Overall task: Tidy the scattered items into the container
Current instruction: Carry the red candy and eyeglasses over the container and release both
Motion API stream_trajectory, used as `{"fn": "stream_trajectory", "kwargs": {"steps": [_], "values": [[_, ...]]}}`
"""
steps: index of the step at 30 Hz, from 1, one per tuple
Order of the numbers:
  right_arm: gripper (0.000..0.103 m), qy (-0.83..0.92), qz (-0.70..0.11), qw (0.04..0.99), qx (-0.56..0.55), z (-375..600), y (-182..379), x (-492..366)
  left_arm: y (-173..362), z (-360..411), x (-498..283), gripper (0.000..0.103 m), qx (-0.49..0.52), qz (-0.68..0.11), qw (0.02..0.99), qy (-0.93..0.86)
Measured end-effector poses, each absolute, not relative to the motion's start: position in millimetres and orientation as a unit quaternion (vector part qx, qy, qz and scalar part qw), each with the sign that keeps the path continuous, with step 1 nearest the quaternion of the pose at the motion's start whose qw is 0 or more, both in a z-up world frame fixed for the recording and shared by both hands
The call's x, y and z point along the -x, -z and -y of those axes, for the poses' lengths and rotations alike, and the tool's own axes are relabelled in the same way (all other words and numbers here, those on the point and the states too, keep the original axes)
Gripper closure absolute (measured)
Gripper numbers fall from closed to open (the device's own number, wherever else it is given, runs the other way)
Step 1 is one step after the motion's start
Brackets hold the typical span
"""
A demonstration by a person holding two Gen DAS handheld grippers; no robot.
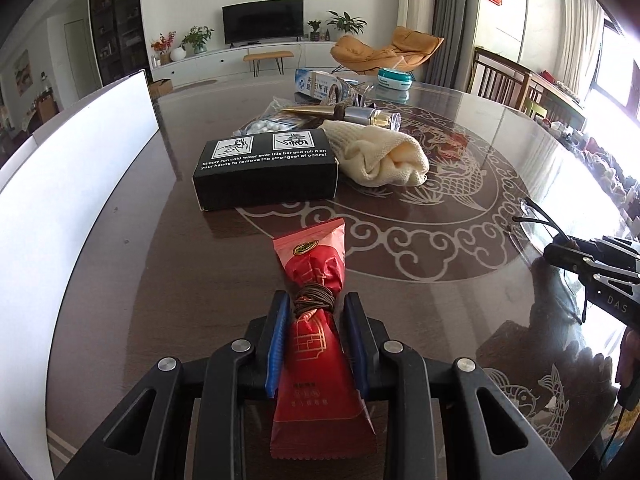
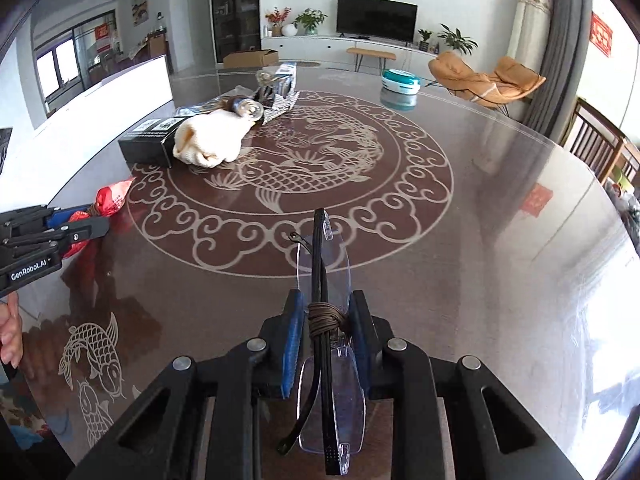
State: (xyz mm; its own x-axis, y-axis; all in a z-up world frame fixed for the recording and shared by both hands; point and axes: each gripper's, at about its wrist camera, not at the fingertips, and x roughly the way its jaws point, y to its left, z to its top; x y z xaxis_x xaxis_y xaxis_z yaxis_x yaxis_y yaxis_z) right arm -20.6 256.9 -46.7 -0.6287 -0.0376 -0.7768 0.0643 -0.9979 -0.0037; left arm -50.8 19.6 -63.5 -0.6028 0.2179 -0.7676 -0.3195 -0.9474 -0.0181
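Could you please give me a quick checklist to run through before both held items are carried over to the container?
1. Left gripper shut on the red packet: ok.
2. Right gripper shut on the folded glasses: ok.
3. Glasses held securely: cannot tell; the fingers pinch only the middle.
4. White container within view: ok, at the left.
5. Container's inside free: cannot tell; only its wall shows.
6. Black box and cream cloth remain on the table: not ok.

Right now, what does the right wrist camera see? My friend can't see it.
The right gripper is shut on folded glasses above a brown table with a fish pattern. Far left, the left gripper holds a red packet.
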Motion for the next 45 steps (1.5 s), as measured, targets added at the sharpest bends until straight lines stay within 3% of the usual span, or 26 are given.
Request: {"fn": "stream_trajectory", "kwargs": {"steps": [8, 10, 11, 12, 14, 15, 25, 27, 32, 34, 35, 37, 38, 39, 45], "values": [[0.077, 0.902, -0.01, 0.025, -0.43, -253.5, 45.2, 19.1, 62.7, -20.3, 48.2, 0.072, 0.416, -0.069, 0.144, -0.895], [0.077, 0.902, -0.005, 0.028, -0.43, -253.4, 44.9, 18.6, 62.6, -19.5, 49.0, 0.048, 0.42, -0.071, 0.127, -0.896], [0.076, 0.903, -0.003, 0.03, -0.43, -254.1, 45.2, 18.2, 63.1, -16.7, 51.3, 0.029, 0.427, -0.064, 0.119, -0.894], [0.07, 0.903, -0.004, 0.027, -0.43, -254.0, 45.5, 18.5, 63.7, -12.2, 53.9, 0.026, 0.431, -0.053, 0.119, -0.893], [0.056, 0.902, -0.006, 0.023, -0.432, -253.9, 46.5, 19.3, 63.6, -5.2, 55.6, 0.025, 0.432, -0.031, 0.128, -0.892], [0.053, 0.901, -0.007, 0.024, -0.432, -253.9, 46.6, 19.0, 63.3, -4.2, 55.4, 0.025, 0.432, -0.028, 0.131, -0.892], [0.051, 0.902, 0.003, 0.033, -0.431, -257.0, 47.3, 19.2, 67.2, -16.0, 57.2, 0.014, 0.442, -0.067, 0.132, -0.885], [0.051, 0.901, 0.007, 0.044, -0.432, -260.1, 46.8, 20.1, 67.6, -18.7, 58.8, 0.008, 0.448, -0.074, 0.14, -0.88], [0.051, 0.88, -0.022, 0.072, -0.469, -262.5, 41.1, 35.0, 65.5, -20.3, 65.1, 0.007, 0.472, -0.091, 0.156, -0.863], [0.051, 0.871, -0.035, 0.083, -0.484, -260.6, 38.3, 42.5, 64.5, -20.8, 67.6, 0.008, 0.481, -0.095, 0.161, -0.857], [0.052, 0.866, -0.042, 0.09, -0.489, -258.7, 36.5, 45.7, 63.6, -21.3, 68.0, 0.014, 0.481, -0.097, 0.166, -0.855], [0.069, 0.859, -0.065, 0.102, -0.498, -252.0, 33.5, 49.7, 58.7, -22.4, 66.9, 0.038, 0.477, -0.101, 0.175, -0.855], [0.094, 0.854, -0.08, 0.099, -0.504, -248.4, 32.6, 51.2, 55.9, -22.8, 66.8, 0.061, 0.477, -0.104, 0.178, -0.854], [0.093, 0.852, -0.088, 0.099, -0.507, -245.6, 31.4, 51.4, 53.7, -22.3, 67.7, 0.083, 0.48, -0.104, 0.181, -0.852], [0.094, 0.856, -0.078, 0.113, -0.498, -237.9, 3.8, 41.0, 41.6, -6.3, 58.6, 0.085, 0.486, -0.067, 0.195, -0.85]]}}
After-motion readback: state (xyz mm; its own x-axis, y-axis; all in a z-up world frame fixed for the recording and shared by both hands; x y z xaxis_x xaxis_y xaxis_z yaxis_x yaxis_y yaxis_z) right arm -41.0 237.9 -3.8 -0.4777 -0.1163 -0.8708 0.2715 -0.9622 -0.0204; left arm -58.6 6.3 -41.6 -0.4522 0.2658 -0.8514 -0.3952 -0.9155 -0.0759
